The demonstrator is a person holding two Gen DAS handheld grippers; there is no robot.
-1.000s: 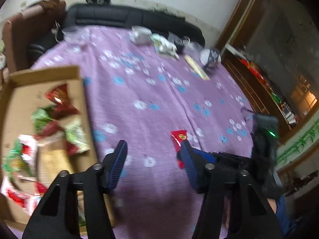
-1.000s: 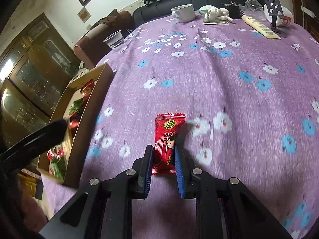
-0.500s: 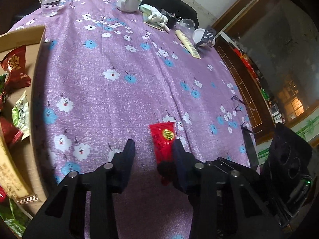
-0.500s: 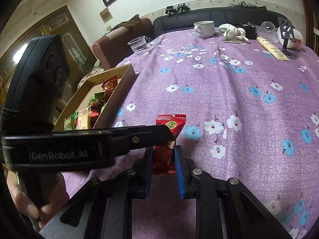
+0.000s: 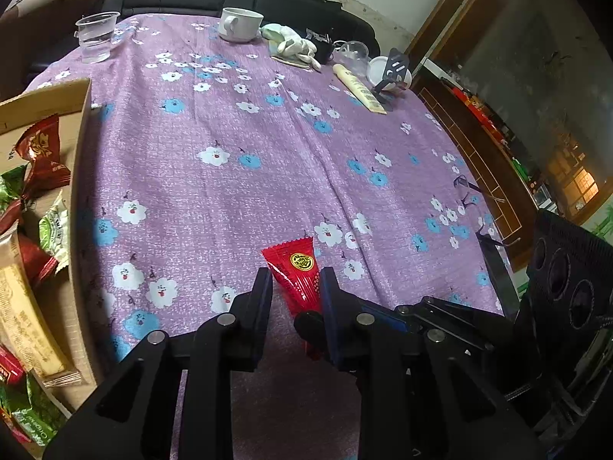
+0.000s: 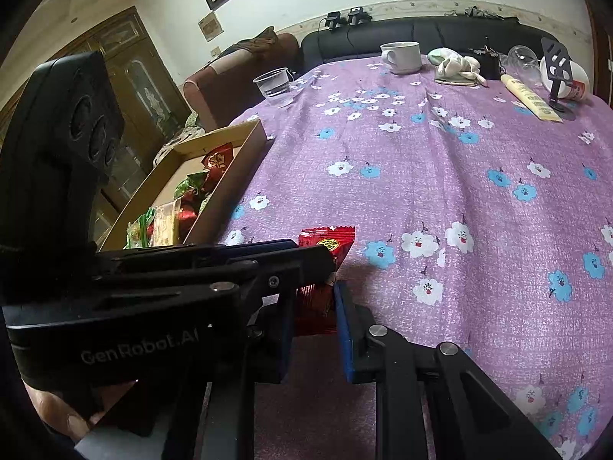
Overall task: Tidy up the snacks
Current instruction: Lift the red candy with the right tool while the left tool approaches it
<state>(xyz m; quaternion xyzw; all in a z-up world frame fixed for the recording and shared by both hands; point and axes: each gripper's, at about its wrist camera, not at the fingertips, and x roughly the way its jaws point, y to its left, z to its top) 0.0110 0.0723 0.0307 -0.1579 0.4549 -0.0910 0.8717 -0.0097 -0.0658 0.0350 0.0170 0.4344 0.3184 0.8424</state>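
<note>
Left wrist view: the left gripper (image 5: 295, 283) reaches down over a purple flowered tablecloth (image 5: 237, 191), its jaws having just been closing around a red snack packet (image 5: 300, 276). The packet stands between the two fingers, its crimped end pointing away over the cloth; the right-hand finger appears to touch its edge, and a narrow gap shows on the other side, so a firm grasp cannot be confirmed. At the left edge a cardboard box (image 5: 82, 107) holds red, green and tan wrapped snacks (image 5: 38, 153). Along the far side of the table sit a clear plastic cup (image 5: 95, 36), a white mug (image 5: 241, 23), a crumpled pale cloth (image 5: 293, 42) and a cream tube (image 5: 358, 88). The body of the right gripper fills the lower right corner.

Right wrist view: the right gripper (image 6: 312, 306) is clenched on the near end of the same packet (image 6: 325, 245), both blue-padded fingers against its sides. The left gripper (image 6: 306, 257) comes in from the left across the packet's upper half, hiding part of it; a hand (image 6: 65, 410) grips its handle at the lower left. The packet sits just above the cloth (image 6: 440, 176), near the table's front edge and just right of the box (image 6: 253, 142). The mug (image 6: 402, 55) and cup (image 6: 274, 84) stand at the far end, before a black sofa (image 6: 421, 34).
</note>
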